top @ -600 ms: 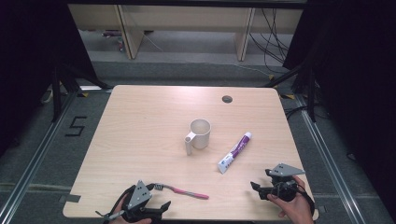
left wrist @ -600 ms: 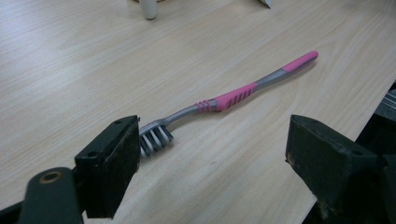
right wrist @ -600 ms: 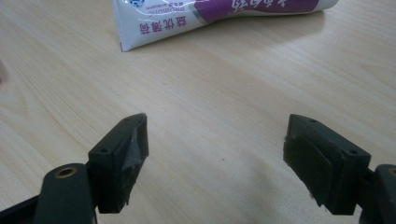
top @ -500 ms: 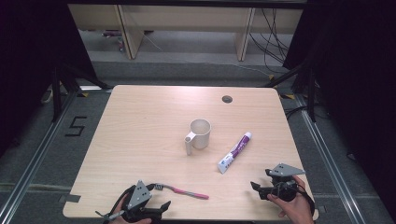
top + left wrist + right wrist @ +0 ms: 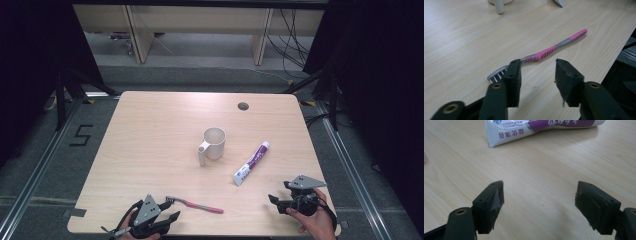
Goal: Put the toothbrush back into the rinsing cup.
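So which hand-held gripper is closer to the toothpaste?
The right one. It sits just short of the toothpaste, jaws open toward the tube's flat end. The left one is across the table by the toothbrush, farther from the tube.

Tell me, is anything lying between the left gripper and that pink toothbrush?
Nothing visible. The left gripper stands open just short of the toothbrush, with one jaw in front of its bristle end and bare table between.

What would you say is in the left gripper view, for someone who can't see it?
A pink and grey toothbrush lies on a pale wooden table, its bristle end just behind one of the two open black tongs. Nothing is between the tongs. A white cup's handle shows at the top edge.
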A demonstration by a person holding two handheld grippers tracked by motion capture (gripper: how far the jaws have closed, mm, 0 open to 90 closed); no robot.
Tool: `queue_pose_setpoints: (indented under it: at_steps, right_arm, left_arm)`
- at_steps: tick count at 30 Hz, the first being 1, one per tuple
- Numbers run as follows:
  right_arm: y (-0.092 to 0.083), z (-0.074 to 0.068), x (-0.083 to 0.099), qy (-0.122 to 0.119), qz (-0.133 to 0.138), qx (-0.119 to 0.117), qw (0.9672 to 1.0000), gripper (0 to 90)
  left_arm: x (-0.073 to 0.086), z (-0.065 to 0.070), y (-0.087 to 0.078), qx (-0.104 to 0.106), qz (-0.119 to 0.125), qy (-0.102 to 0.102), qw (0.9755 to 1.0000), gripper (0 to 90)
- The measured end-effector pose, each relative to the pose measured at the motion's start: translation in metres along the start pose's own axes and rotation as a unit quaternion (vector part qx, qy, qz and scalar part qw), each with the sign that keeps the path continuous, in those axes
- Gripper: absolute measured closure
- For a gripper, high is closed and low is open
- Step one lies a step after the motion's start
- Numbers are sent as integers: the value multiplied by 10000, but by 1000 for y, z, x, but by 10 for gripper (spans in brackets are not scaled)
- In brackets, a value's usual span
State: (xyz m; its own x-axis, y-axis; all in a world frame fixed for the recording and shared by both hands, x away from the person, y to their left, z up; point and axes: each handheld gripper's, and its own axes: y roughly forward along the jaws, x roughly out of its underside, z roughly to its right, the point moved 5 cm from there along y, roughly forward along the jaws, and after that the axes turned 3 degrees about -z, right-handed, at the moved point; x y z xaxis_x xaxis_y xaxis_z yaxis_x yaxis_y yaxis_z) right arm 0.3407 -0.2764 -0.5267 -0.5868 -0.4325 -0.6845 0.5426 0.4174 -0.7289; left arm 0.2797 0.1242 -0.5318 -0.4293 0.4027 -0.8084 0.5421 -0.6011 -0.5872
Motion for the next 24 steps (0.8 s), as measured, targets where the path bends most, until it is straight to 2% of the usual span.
queue_pose_setpoints:
  at_steps: [2, 5, 6, 7, 8, 11, 17, 18, 22, 24]
  right_arm:
    - [1, 0, 0, -19, 16, -9, 10000, 244]
    - [0, -1, 0, 26, -6, -52, 10000, 246]
    - [1, -1, 0, 27, -3, -58, 10000, 246]
    - [1, 0, 0, -13, 25, -20, 10000, 246]
    - [1, -1, 0, 21, 7, -76, 10000, 246]
    - [1, 0, 0, -1, 13, -20, 10000, 248]
    - [0, -1, 1, 50, -38, -27, 10000, 249]
    - [1, -1, 1, 69, -45, -92, 9999, 249]
    - [1, 0, 0, 28, -23, -76, 10000, 249]
    - [1, 0, 1, 52, -20, -29, 10000, 249]
  left_arm:
    - [-1, 1, 0, 45, 82, 17, 10000, 670]
    - [-2, 3, 0, 70, 70, 57, 9999, 750]
    - [-2, 1, 0, 41, -21, 189, 9998, 779]
    - [-2, 1, 0, 41, -21, 189, 9998, 805]
    - [-5, 5, 1, 109, 62, 100, 9999, 832]
    - [-10, 10, 5, 160, 102, 165, 9997, 893]
    - [-18, 22, 17, 297, 51, 355, 9989, 898]
    - [-19, 26, 20, 356, 30, 298, 9989, 898]
    - [-23, 32, 30, 478, -13, 350, 9982, 898]
    - [-32, 40, 40, 554, -63, 377, 9977, 898]
